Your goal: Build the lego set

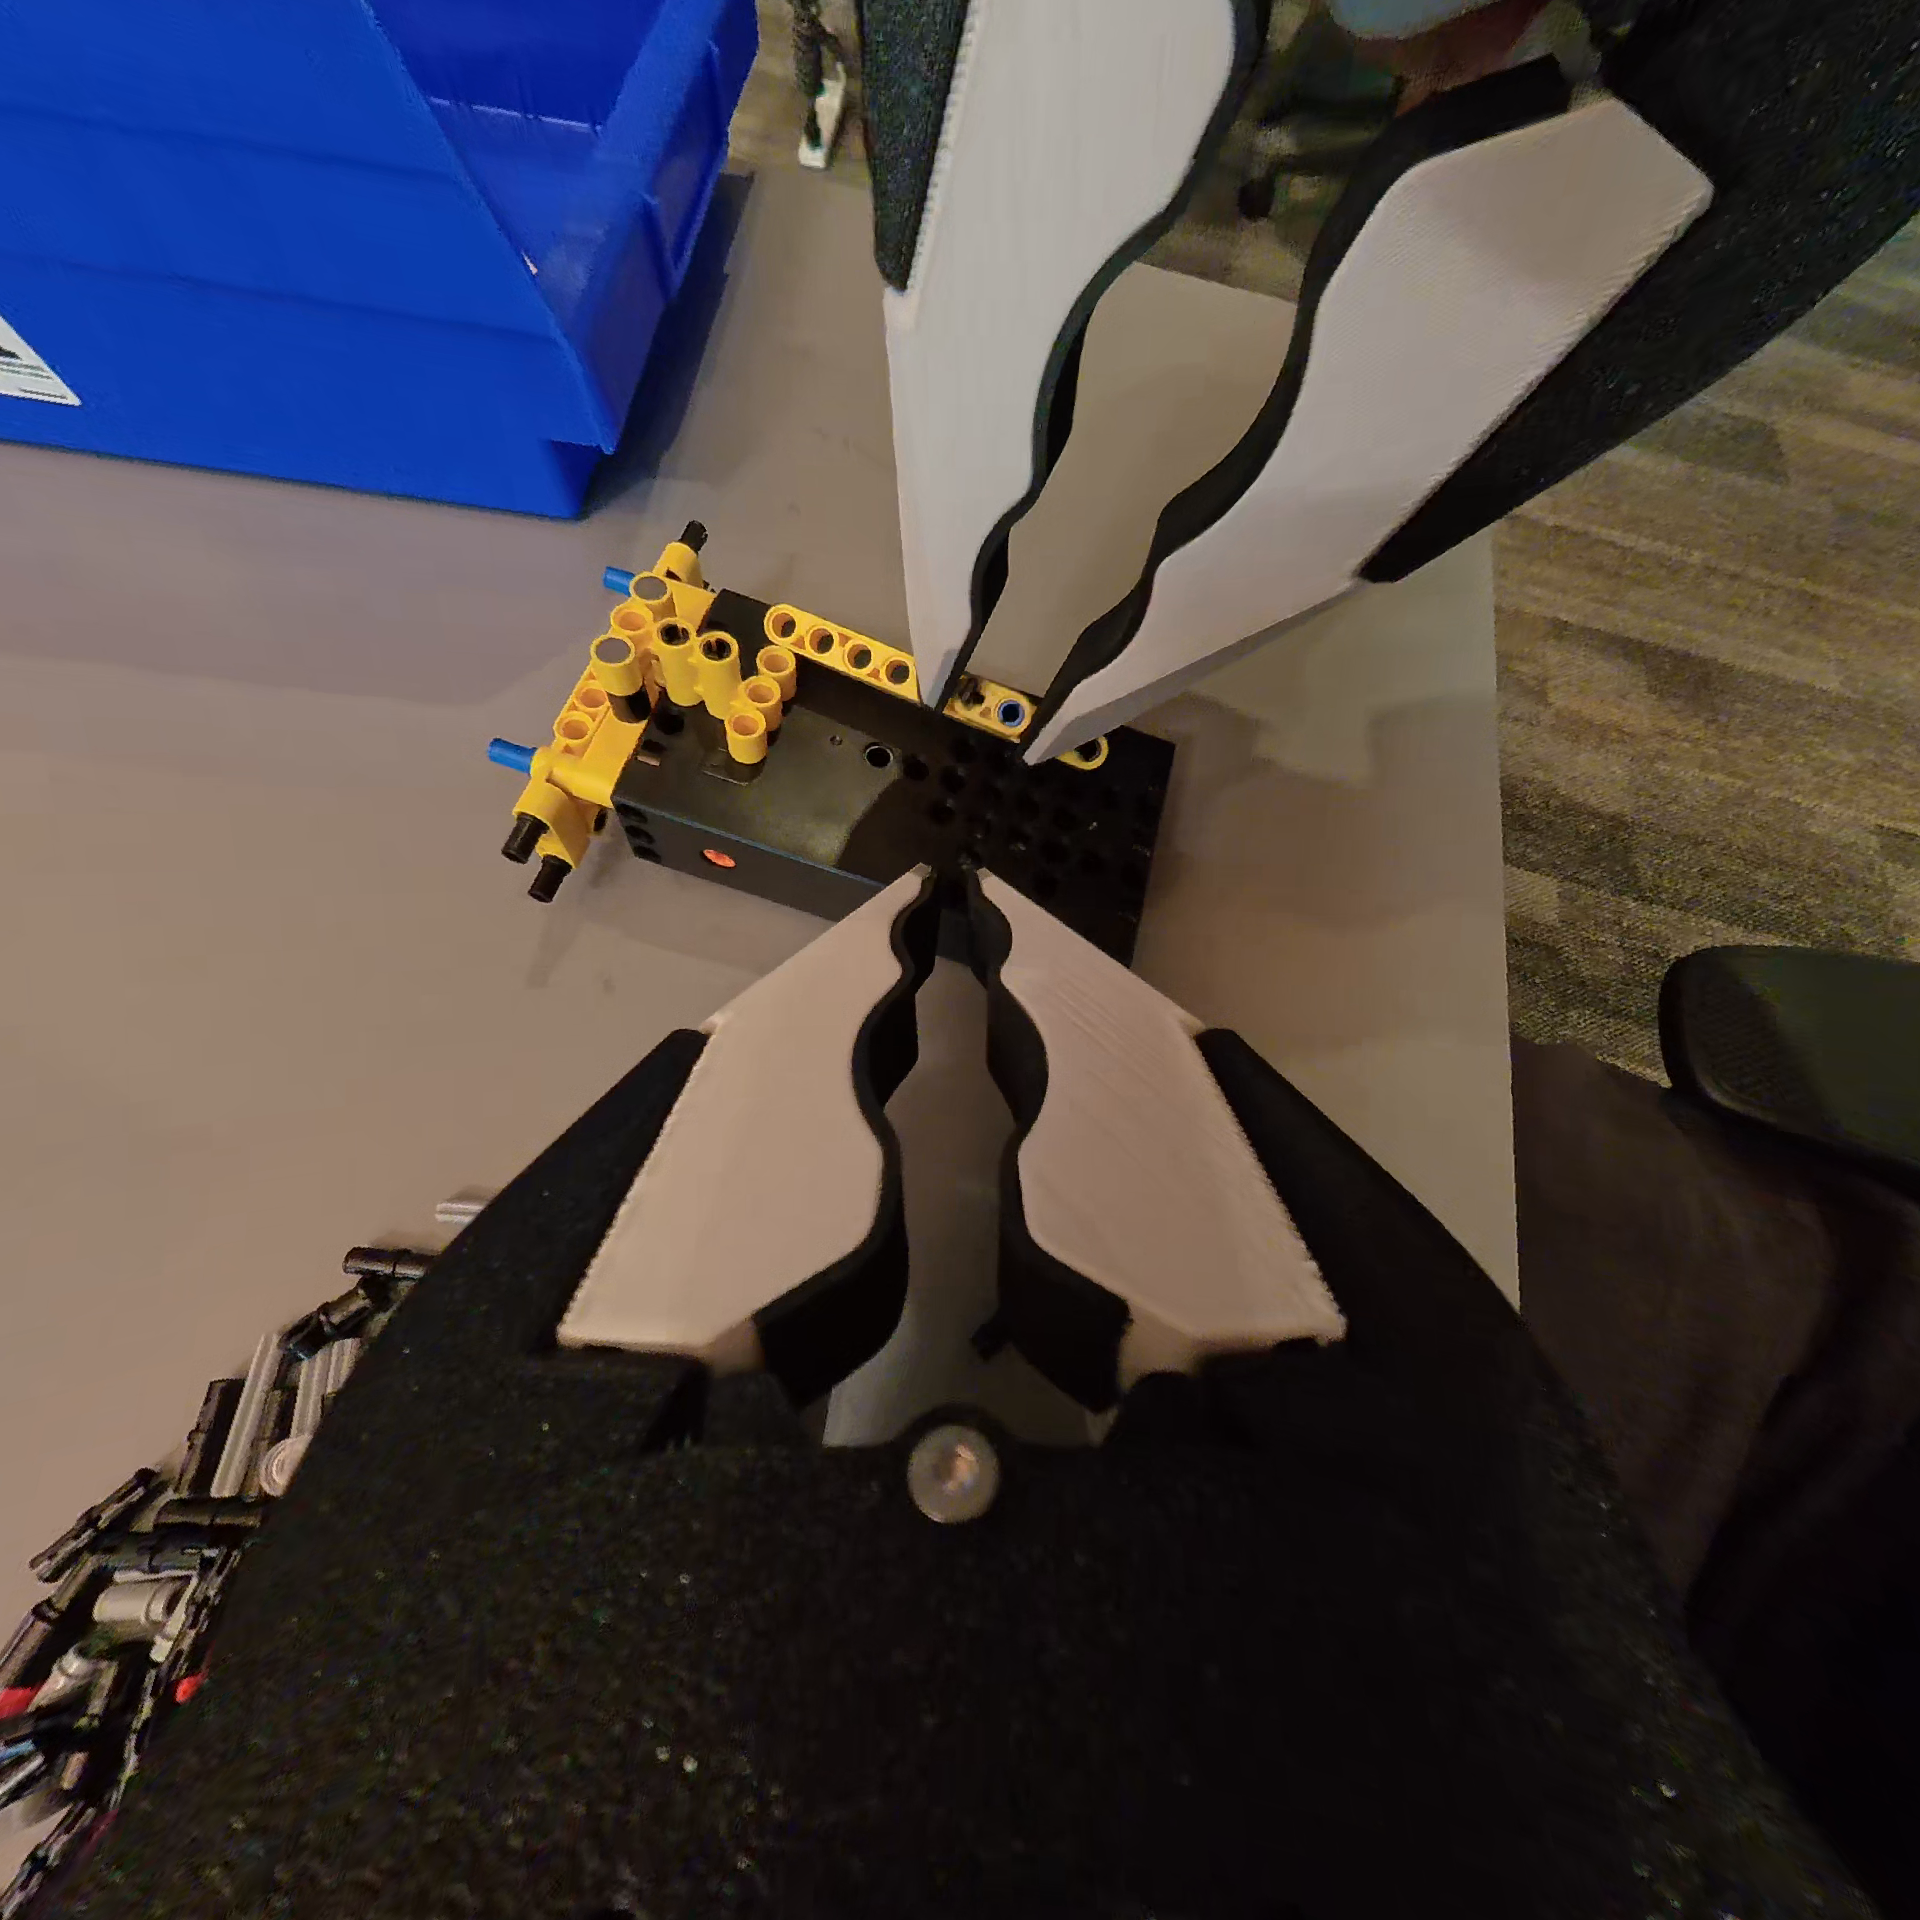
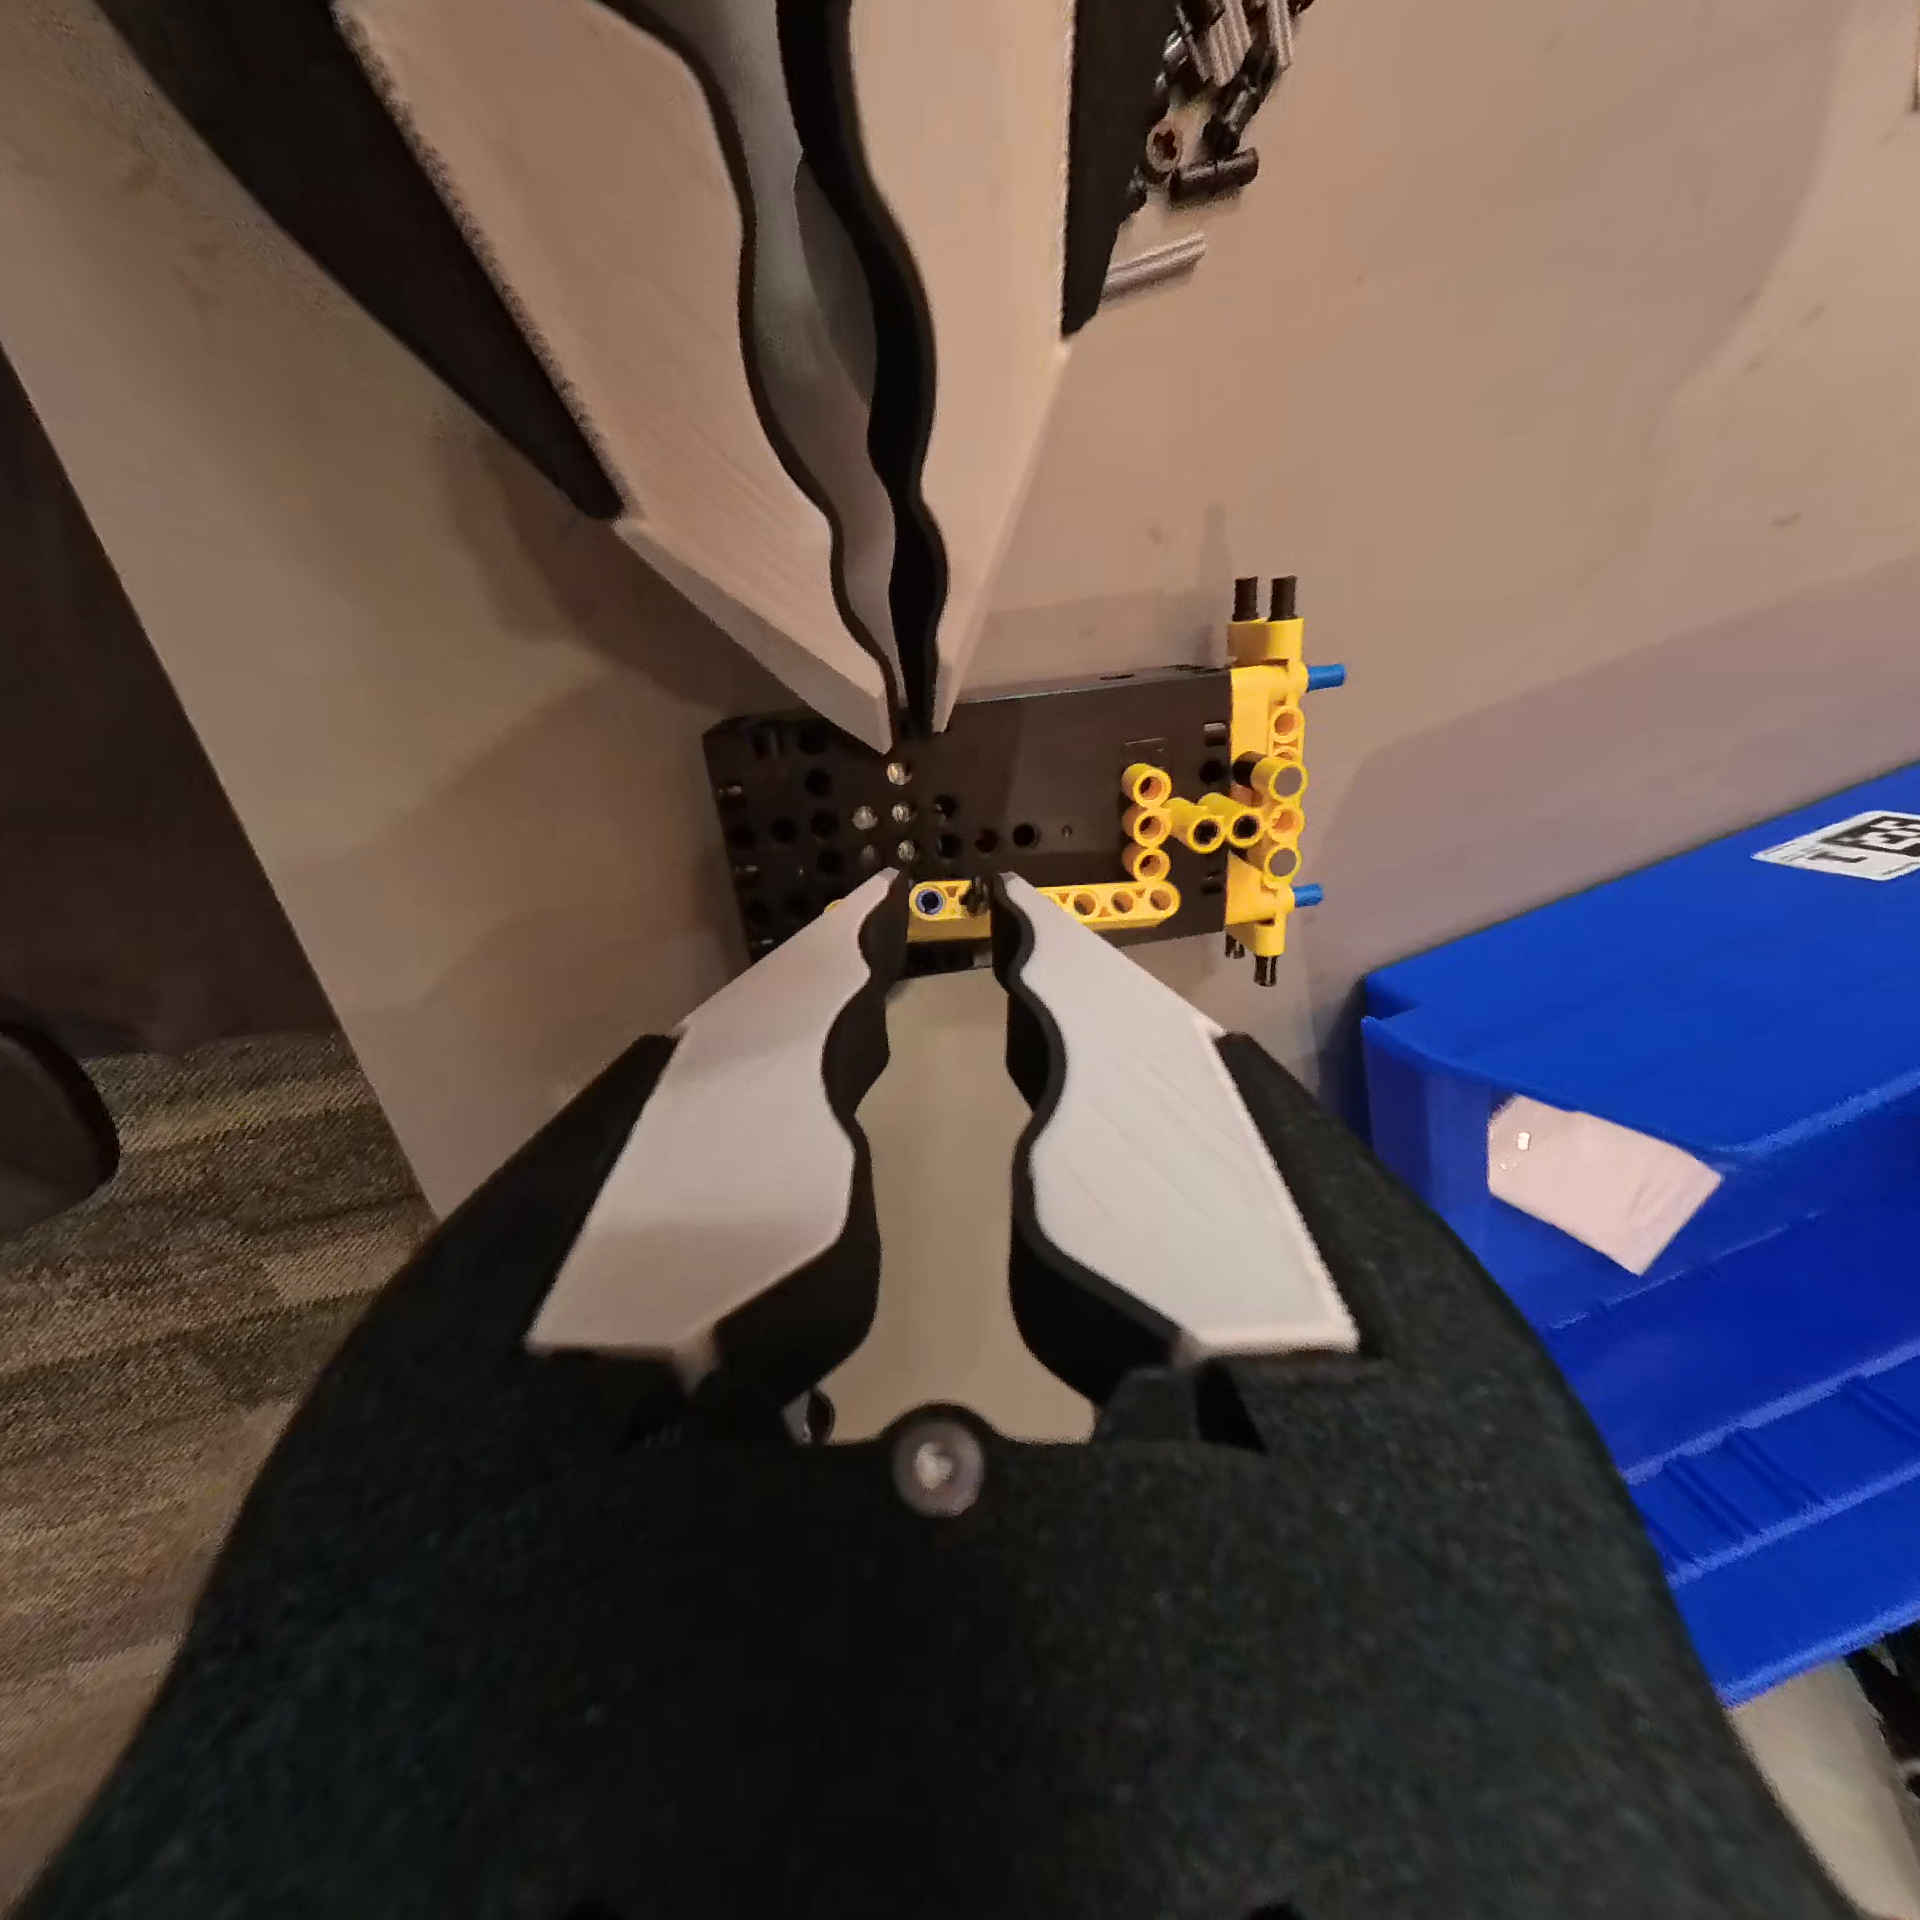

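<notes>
Fingertips of the left gripper [image 1: 948,878] are pressing together at the near edge of a black plastic block with rows of round holes [image 1: 1049,821], which is lying on a pale grey tabletop [image 1: 260,935] near its corner. The tips are nearly meeting there; whether anything small is pinched between them cannot be told. Opposite it, the right gripper [image 2: 940,896] is reaching in from the far side of the block, its 2 white fingers with black wavy pads held slightly apart around a small black pin [image 2: 977,896] standing on a yellow perforated building beam [image 2: 1101,902] that runs along the block's edge. Contact with the pin is not clear. A cluster of yellow connector pieces with blue and black pegs [image 1: 644,686] is sitting at the block's other end. A blue plastic storage bin [image 1: 312,239] is standing on the table beyond that cluster. A heap of grey and black small parts [image 1: 156,1507] is lying beside the left gripper's body.
</notes>
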The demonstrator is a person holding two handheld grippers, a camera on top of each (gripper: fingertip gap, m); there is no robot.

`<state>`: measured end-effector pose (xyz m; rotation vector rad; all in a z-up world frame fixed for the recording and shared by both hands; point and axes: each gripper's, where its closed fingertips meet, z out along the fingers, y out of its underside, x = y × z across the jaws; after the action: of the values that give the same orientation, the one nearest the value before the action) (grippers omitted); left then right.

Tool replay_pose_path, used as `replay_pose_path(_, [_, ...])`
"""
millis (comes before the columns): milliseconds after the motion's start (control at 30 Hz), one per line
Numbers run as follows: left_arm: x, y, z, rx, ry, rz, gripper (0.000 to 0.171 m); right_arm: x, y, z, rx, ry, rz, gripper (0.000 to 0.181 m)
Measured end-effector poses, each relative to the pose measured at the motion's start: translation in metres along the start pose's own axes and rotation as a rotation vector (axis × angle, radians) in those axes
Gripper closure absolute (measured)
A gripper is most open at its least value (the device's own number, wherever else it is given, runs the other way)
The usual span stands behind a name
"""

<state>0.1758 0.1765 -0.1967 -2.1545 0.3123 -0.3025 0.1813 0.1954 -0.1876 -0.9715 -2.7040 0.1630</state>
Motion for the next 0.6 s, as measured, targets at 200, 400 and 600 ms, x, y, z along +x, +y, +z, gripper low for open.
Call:
replay_pose_path(200, [0.000, 0.000, 0.000, -0.011, -0.005, 0.012, 0.167, 0.001, 0.007, -0.006, 0.067, 0.002, 0.046, 0.166])
replay_pose_path(400, [0.000, 0.000, -0.001, -0.007, 0.007, -0.003, 0.167, 0.001, 0.014, -0.007, 0.049, 0.011, 0.042, 0.166])
replay_pose_path(600, [0.001, 0.000, -0.001, -0.001, 0.016, -0.012, 0.167, 0.000, 0.013, -0.007, 0.040, 0.005, 0.024, 0.166])
